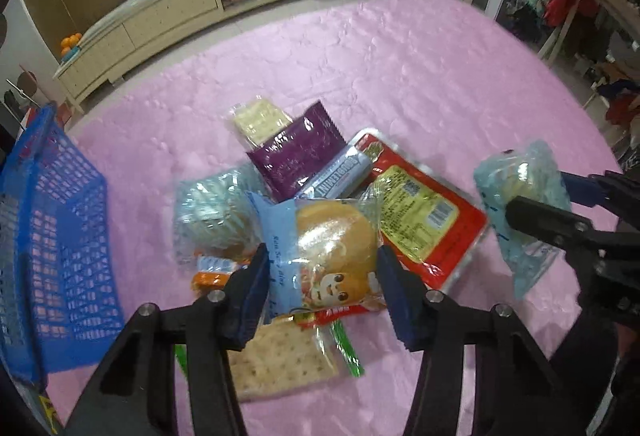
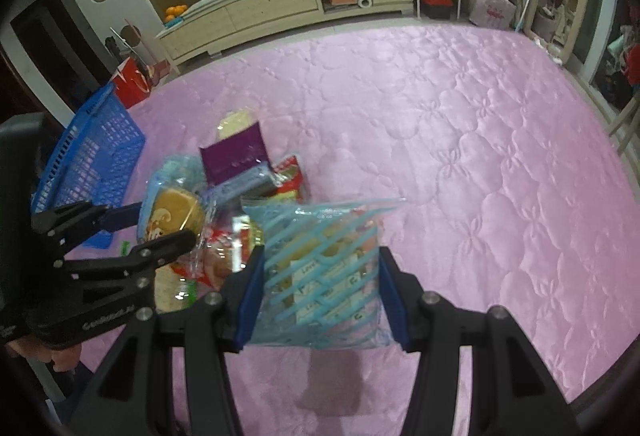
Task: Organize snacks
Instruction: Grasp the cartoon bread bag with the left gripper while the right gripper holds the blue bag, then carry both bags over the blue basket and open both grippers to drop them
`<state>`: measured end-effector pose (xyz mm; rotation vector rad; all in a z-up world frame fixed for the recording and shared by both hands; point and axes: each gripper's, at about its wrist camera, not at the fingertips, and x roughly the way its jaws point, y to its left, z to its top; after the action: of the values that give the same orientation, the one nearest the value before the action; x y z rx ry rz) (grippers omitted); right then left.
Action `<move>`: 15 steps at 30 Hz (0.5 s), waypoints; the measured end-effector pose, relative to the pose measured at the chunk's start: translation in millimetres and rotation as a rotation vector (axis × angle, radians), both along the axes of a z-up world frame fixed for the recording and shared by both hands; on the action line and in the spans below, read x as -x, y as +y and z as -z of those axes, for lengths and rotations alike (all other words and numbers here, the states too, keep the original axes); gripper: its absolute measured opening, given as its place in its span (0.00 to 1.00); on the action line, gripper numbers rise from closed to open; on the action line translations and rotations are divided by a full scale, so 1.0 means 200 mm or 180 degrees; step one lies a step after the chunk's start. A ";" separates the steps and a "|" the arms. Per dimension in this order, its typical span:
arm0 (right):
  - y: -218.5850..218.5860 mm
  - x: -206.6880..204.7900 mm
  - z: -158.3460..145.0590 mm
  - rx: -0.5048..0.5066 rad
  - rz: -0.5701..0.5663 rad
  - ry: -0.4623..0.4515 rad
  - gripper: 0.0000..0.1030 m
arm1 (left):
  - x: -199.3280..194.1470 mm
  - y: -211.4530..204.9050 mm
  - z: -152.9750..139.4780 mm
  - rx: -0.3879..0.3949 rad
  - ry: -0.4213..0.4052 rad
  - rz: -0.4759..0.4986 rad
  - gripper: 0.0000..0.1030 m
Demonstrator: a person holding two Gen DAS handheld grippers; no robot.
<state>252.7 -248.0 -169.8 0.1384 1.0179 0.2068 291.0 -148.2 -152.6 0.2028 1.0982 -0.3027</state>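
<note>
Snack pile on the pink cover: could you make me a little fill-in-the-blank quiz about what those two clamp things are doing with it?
1. The left gripper straddles a clear-wrapped ____.
2. The right gripper holds a packet with light ____ stripes.
3. The mesh basket beside the pile is ____.
4. The dark sachet in the pile is ____.

Missing words: bun; blue; blue; purple

Both wrist views look down, sharing snack pile (image 1: 320,204)
</note>
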 end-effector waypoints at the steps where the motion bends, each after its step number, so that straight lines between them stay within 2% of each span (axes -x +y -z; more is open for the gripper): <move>1: 0.01 0.00 -0.02 0.0004 -0.0009 -0.0017 0.56 | 0.03 0.02 -0.04 0.0027 -0.0052 -0.0014 0.49; 5: 0.10 0.05 -0.14 0.0060 -0.0086 -0.0154 0.56 | 0.11 0.11 -0.18 0.0035 -0.0259 -0.0124 0.49; 10: 0.23 0.09 -0.28 0.0072 -0.0185 -0.0295 0.56 | 0.18 0.26 -0.32 0.0158 -0.0424 -0.0217 0.49; 15: 0.43 0.12 -0.41 0.0056 -0.0355 -0.0454 0.56 | 0.27 0.46 -0.47 0.0236 -0.0604 -0.0367 0.49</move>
<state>229.1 -161.7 -87.5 0.0501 0.8858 0.3050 236.9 -56.1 -58.2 0.0994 0.9053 -0.2160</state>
